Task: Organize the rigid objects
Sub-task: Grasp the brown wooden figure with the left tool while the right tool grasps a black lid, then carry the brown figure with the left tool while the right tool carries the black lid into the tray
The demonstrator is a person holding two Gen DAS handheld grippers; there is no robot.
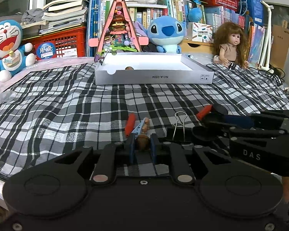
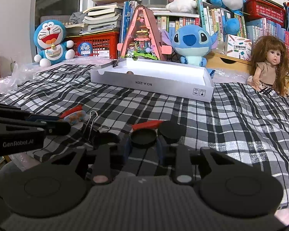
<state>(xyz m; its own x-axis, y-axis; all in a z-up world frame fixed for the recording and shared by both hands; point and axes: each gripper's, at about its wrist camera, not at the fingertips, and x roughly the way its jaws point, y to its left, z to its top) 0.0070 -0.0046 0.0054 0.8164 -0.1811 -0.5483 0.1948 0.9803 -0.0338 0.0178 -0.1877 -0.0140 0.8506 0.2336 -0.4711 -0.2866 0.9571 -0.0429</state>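
Jaws on our left gripper (image 1: 142,144) are closed narrow on a small brown figurine (image 1: 144,132), its lumpy body poking out ahead of the blue pads; jaws on our right gripper (image 2: 143,144) are pinched on a round black lid (image 2: 143,137) lying low on the plaid cloth (image 2: 221,125). We judge the figurine light, stiff and a bit knobbly, so it could twist in the grip; holding it across the thick lower body looks safest. The lid looks thin, hard and smooth, likely light and prone to slip, so we'd take it across the rim, not by one edge. A second black disc (image 2: 171,130) sits just beside the lid on its right, touching or nearly so, we cannot tell which. Red crayon-like sticks lie near each gripper: one (image 1: 130,125) left of the figurine, one (image 2: 147,124) just behind the lid. A binder clip (image 1: 178,129) lies between the two grippers. The white box (image 1: 154,71) sits well beyond, open side up, with one small brown thing inside at the near wall and a black clip on its far left corner. Left view shows the figurine in the grip and the right gripper side-on; the lid is mostly hidden there. Right view shows the lid and disc clearly, plus a patterned oval piece (image 2: 77,116) by the left gripper's tip that the left view does not show.
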